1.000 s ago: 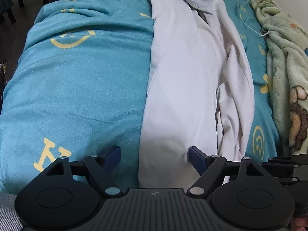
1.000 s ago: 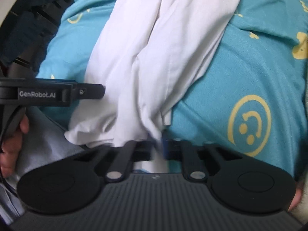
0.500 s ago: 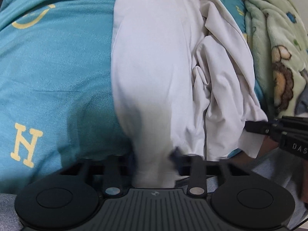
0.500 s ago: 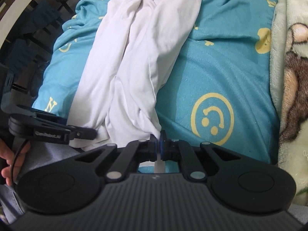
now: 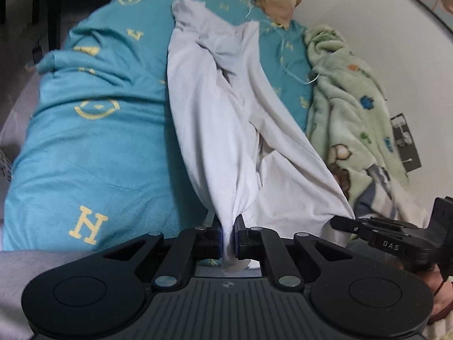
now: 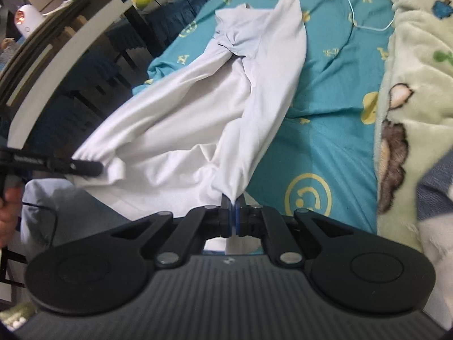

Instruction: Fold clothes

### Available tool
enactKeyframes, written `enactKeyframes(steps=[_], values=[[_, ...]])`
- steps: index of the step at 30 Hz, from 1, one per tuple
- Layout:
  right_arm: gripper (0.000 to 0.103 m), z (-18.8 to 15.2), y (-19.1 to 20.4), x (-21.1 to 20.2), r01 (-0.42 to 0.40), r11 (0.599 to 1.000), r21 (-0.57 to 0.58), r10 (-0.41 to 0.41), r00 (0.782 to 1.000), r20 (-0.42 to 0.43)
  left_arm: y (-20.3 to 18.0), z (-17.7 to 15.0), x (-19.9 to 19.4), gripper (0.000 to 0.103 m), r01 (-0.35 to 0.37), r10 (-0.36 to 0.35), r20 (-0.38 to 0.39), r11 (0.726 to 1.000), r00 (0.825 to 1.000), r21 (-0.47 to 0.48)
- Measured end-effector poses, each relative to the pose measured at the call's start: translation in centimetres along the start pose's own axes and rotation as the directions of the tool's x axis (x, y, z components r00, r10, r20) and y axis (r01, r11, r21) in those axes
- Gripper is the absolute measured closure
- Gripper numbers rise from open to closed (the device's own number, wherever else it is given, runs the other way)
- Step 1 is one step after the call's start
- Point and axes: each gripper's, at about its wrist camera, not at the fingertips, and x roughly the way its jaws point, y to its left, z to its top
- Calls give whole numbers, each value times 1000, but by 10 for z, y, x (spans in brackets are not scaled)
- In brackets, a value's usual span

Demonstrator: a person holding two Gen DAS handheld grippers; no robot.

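Both tongs are clamped on the near hem of the white garment (image 5: 215, 130). The left tongs (image 5: 228, 239) have their jaws closing the last little way, with a twisted bunch of cloth pinched between the blue pads and a short tail of fabric poking out behind them. The right tongs (image 6: 234, 217) are fully closed on the other corner of the same hem, the cloth gathered into a tight point at the pads. Each shows in the other's view, gripping its own corner off to the side.

The step in hand looks like lifting the near end to carry it over the far end for a fold. To do that well, I would keep the two tongs level with each other and draw them apart until the sagging edge between them pulls straight. The grips are on bunched cloth, so a steady pull is safer than a jerk that could slip a corner free. The fold should land square on the far part, not skewed toward the fleece blanket (image 5: 348, 107).

From the tongs the garment rises in two taut ridges, with a loose hollow and deep creases between them. Its far end lies on the bed (image 5: 93, 141), on a teal cover printed with yellow letters and smiley faces. There a greyer, crumpled part sits at the middle, with a pale flap spread just beside it. The cloth is thin and limp, so it will drape and wrinkle readily. The green blanket lies along the bed's right side, near the garment but apart from it.
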Motion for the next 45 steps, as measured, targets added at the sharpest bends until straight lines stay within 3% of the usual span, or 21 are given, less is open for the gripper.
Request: enactKeyframes(steps=[5, 11, 14, 18, 23, 31, 34, 38, 42, 45], values=[[98, -36, 3, -29, -27, 1000, -5, 27, 1000, 12, -7, -37, -35, 96, 19, -19, 32, 1000, 999, 7], [98, -84, 3, -58, -89, 996, 14, 89, 996, 8, 14, -105, -65, 96, 69, -69, 13, 998, 998, -11], [98, -82, 2, -57, -109, 993, 38, 108, 994, 15, 17, -107, -67, 96, 74, -73, 38, 997, 997, -16], [98, -39, 0, -48, -113, 992, 57, 109, 991, 75, 4, -69, -66, 95, 89, -88, 112, 996, 990, 0], [98, 43, -11, -27, -141, 985, 104, 120, 975, 186, -16, 13, -47, 95, 91, -93, 225, 996, 970, 19], [98, 160, -61, 64, -161, 958, 238, 85, 950, 300, -9, 157, 45, 95, 45, -32, 343, 999, 939, -30], [98, 189, -86, 113, -135, 952, 274, 49, 953, 298, 7, 200, 93, 95, 12, 3, 350, 999, 937, -41], [98, 210, -120, 184, -73, 944, 321, -9, 969, 247, 35, 240, 166, 94, -26, 45, 308, 998, 950, -65], [98, 207, -144, 236, -24, 937, 348, -39, 985, 170, 66, 249, 225, 93, -63, 80, 229, 995, 970, -82], [96, 203, -151, 251, -30, 931, 364, -29, 988, 155, 79, 249, 238, 91, -46, 66, 209, 994, 976, -97]])
